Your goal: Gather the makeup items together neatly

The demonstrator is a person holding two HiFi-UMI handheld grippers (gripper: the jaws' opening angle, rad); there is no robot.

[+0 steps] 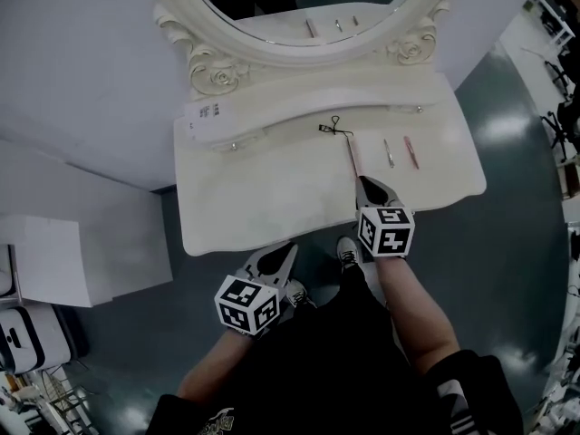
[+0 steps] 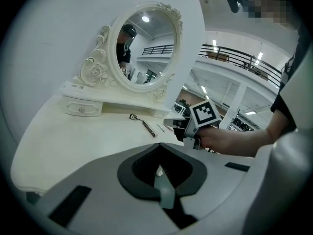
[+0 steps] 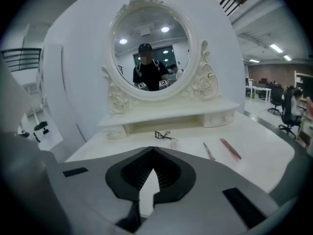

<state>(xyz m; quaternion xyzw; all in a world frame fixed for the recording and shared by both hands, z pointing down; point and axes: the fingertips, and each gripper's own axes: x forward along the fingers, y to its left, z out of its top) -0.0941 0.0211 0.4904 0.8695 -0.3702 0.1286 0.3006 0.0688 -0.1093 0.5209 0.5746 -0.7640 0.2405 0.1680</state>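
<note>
I see the white worktop under a round mirror | my right tool is pinched tight, holding nothing, by the handle end of the eyelash curler | my left tool is pinched tight too, empty, at the worktop's front edge | curler, pink stick and tweezers lie apart, mid-worktop.

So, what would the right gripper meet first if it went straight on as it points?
Probably the eyelash curler on the vanity top, just ahead of the right gripper and its closed tips, though depth is uncertain.
</note>
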